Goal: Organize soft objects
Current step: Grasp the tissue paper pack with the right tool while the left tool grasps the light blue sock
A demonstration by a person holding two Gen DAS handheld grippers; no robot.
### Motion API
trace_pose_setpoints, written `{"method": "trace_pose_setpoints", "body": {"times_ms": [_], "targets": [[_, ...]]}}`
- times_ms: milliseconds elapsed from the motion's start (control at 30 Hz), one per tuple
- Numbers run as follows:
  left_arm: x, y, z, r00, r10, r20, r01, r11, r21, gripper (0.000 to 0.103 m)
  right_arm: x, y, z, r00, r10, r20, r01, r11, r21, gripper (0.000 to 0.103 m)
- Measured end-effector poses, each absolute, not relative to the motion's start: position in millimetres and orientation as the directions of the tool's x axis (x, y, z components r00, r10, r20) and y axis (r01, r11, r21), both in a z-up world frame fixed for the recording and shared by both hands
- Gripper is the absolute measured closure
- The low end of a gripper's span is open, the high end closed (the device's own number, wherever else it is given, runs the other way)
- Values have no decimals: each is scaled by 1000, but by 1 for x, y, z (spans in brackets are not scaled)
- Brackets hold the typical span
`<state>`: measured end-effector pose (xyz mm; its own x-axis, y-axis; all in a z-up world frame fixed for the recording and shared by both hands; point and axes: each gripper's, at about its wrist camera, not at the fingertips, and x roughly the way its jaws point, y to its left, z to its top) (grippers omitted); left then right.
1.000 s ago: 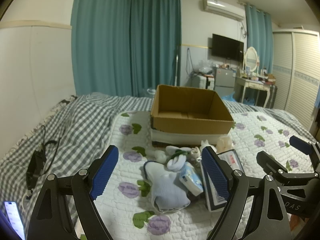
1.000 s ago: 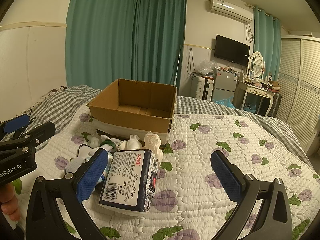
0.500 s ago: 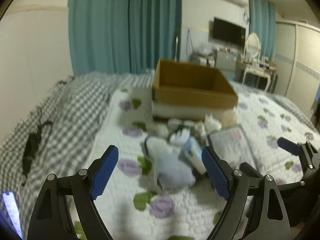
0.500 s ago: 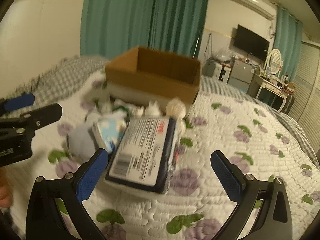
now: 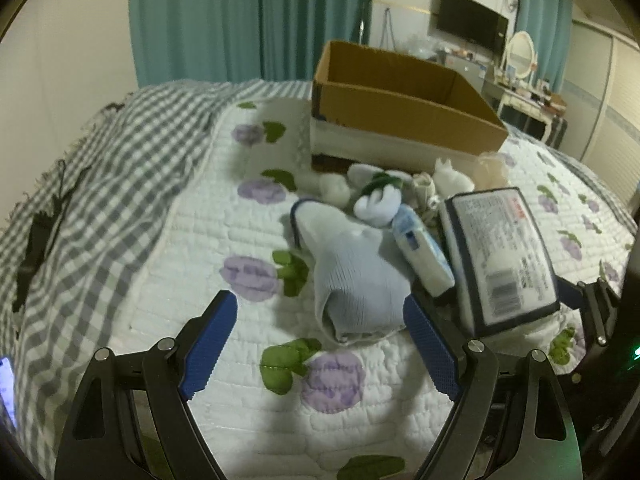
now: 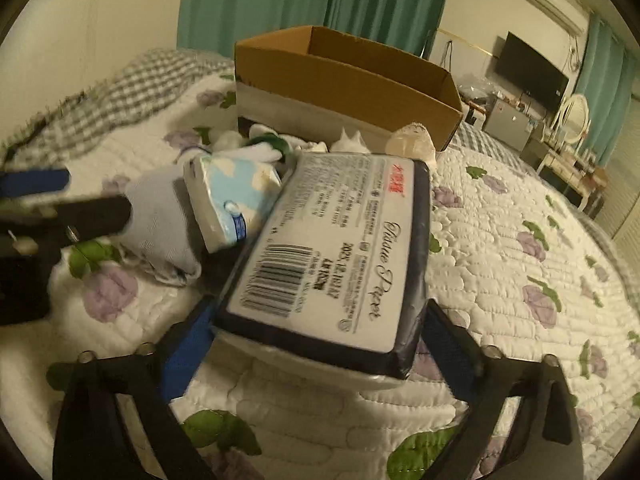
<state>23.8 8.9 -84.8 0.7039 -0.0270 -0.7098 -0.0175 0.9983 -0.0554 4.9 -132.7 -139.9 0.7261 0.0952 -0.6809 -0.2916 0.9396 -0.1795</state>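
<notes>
Your right gripper (image 6: 316, 344) sits low over the bed's quilt (image 6: 500, 280) with the near end of the tissue paper pack (image 6: 340, 248) between its blue pads. Its jaws have just been closing in from full spread and are still wide; whether the pads already press on the pack's sides, you cannot tell from the right wrist view, since the pack's edge hides the contact. The pack lies flat, label up, in front of the cardboard box (image 6: 344, 80), its far end near that box's front wall.

Just left of the pack, a small light-blue tissue packet (image 6: 232, 200) leans against it, and left of that lies a pale blue sock (image 6: 160, 216). Between the pack and the box is a heap of small white soft items (image 5: 376, 196), one with a green band.

Your left gripper (image 5: 320, 344) hovers over the quilt with its jaws wide apart and nothing in them; the sock's near end lies just ahead of the gap, closer to the right pad. It stands left of the pack, well apart from the box. The box is open at the top and sits on the quilt beyond the heap.
</notes>
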Motion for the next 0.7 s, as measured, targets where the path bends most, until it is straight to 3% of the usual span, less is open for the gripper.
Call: {"method": "trace_pose_setpoints", "body": {"times_ms": [333, 700], "targets": [[36, 4, -97, 668, -111, -735, 21, 991, -130, 19, 5, -156, -112, 746, 124, -654, -278, 951, -137, 19], [55, -18, -107, 641, -65, -765, 55, 998, -39, 19, 6, -193, -73, 789, 159, -593, -218, 975, -29, 19]]}}
